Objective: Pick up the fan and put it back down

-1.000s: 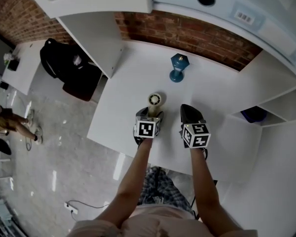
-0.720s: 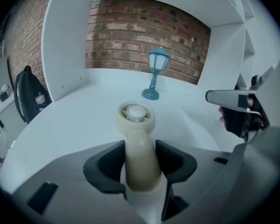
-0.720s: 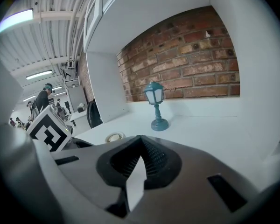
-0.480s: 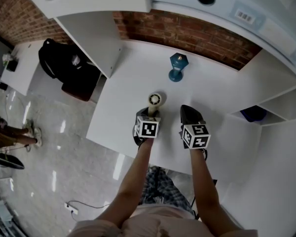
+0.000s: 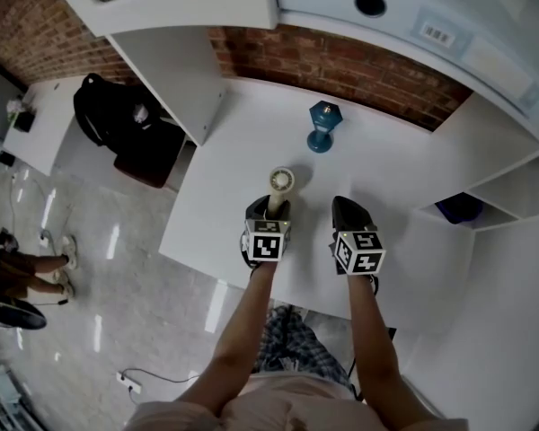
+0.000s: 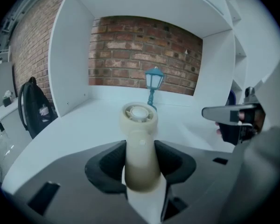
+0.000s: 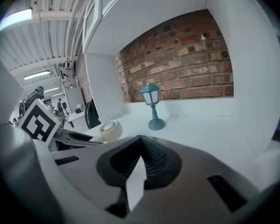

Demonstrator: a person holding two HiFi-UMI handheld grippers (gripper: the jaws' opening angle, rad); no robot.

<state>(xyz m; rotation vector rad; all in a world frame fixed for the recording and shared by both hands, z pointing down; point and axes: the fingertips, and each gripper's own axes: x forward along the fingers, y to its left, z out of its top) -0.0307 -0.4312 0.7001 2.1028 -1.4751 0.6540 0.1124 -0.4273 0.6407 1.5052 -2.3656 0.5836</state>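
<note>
L gripper has its fingers clamped on the handle of the small cream fan. The black pads press it from both sides, and the round fan head sticks out past the tips, facing up and away toward the back of the white bench. The fan is over the front-middle part of the bench, on the near side of a blue lantern-style lamp and well apart from it. The lamp stands upright near the brick wall. The lower end of the handle is hidden inside the grip, so can't tell whether the fan touches the bench surface. R gripper sits just beside the left one, on its right, apart from the fan and at abt the same depth over the bench. Its fingers are closed tip to tip w/ nothing between them. Both grippers point toward the wall, angled down. A black backpack lies beyond the white side panel to the left of the bench.
</note>
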